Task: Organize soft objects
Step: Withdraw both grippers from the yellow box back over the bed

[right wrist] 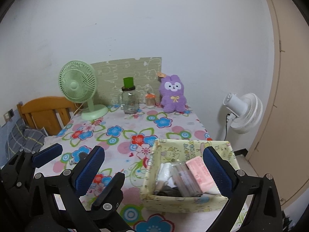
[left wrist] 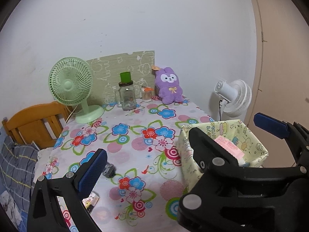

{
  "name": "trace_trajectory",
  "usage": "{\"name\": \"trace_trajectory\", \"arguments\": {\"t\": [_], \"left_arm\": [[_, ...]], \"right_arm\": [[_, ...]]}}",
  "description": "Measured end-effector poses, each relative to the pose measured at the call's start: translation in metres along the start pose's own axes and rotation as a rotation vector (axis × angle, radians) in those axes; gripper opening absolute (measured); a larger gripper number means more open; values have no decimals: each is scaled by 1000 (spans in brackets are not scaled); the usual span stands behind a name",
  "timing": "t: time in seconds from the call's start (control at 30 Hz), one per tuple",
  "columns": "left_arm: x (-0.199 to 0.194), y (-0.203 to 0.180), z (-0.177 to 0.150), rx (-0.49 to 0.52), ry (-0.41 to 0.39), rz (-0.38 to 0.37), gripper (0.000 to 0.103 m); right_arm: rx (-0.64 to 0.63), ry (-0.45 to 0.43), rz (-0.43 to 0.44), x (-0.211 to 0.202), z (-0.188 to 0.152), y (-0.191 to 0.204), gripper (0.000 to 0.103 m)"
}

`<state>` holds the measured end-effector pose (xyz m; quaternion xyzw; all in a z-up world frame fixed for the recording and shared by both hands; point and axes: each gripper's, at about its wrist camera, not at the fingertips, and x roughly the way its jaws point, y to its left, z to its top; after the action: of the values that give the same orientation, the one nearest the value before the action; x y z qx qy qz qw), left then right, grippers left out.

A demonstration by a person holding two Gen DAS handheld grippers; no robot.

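Observation:
A pale yellow fabric basket [right wrist: 185,203] stands at the table's right front and holds a pink packet [right wrist: 199,172], a clear packet [right wrist: 181,179] and some white and dark soft items. My right gripper [right wrist: 154,150] is open wide over it, its pads touching nothing. My left gripper [right wrist: 89,160] hangs open just to the left, its right finger crossing between the right gripper's fingers. A small grey soft item [left wrist: 110,170] lies on the floral cloth beside the left pad [left wrist: 92,170]. A purple plush bunny [left wrist: 170,86] sits at the far edge against the wall.
Along the back stand a green desk fan [left wrist: 70,83], a glass jar [left wrist: 126,96] topped by a green cup, and a small orange-lidded jar [left wrist: 146,93]. A white floor fan [left wrist: 233,96] is right of the table. A wooden headboard [left wrist: 34,123] and bedding lie left.

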<state>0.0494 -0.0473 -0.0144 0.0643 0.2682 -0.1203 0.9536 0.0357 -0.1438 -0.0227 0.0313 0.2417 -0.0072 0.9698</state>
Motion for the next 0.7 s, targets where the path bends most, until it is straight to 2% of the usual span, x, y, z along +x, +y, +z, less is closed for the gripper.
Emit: {"name": "trace_trajectory", "arguments": {"t": [0.7], "left_arm": [[13,54,-26,-17,53,73,103]], "right_arm": [[-22,62,107,31,-18,54,103]]}}
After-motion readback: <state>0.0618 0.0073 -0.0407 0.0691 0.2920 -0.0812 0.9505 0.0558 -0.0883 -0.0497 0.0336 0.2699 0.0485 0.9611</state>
